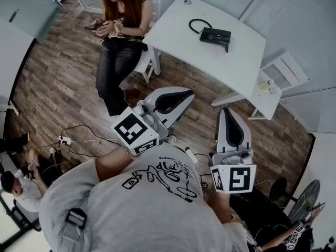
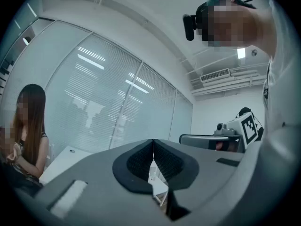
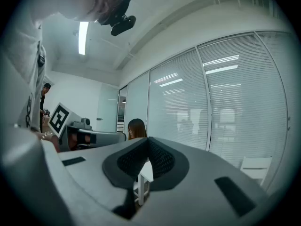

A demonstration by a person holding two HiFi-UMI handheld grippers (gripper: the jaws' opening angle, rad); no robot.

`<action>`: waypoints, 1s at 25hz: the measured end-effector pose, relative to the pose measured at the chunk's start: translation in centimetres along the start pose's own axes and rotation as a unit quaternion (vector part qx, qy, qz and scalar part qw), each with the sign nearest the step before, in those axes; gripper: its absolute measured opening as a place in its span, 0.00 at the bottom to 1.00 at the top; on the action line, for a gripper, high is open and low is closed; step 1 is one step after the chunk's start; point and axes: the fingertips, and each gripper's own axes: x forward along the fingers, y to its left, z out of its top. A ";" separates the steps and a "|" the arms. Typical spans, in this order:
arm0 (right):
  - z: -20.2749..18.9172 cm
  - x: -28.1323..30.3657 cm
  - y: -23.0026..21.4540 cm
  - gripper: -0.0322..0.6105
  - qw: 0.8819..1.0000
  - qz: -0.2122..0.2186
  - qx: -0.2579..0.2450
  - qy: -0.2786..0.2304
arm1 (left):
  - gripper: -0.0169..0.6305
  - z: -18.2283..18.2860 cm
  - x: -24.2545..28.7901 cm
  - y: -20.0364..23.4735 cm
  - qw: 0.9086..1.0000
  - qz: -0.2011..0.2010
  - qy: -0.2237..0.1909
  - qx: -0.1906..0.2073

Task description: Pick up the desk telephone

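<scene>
Wood flooring is stretching beneath a white table that is standing well ahead of both claws. A black telephone is lying on it, its cord looping off to one side, far beyond the claw tips and untouched. The left claw and right claw are pointing level, side by side, each with its jaws pressed fully together on nothing. Both gripper views are hiding the telephone behind the claw bodies, showing only slivers of table below the tips. Left of the left claw, a seated person is holding something too small to identify.
</scene>
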 end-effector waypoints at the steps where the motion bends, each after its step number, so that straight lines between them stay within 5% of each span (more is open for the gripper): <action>1: 0.1 -0.1 0.0 0.06 1.000 0.000 -0.001 0.001 | 0.03 0.1 0.0 -0.1 1.000 0.000 -0.001 -0.002; 14: 2.5 1.7 2.7 0.06 1.000 0.006 0.005 -0.027 | 0.03 1.4 -2.9 1.9 1.000 0.002 -0.006 -0.003; 25: 0.4 5.5 4.5 0.06 1.000 0.010 0.020 -0.010 | 0.03 -0.1 -5.1 6.4 0.999 0.017 0.016 -0.023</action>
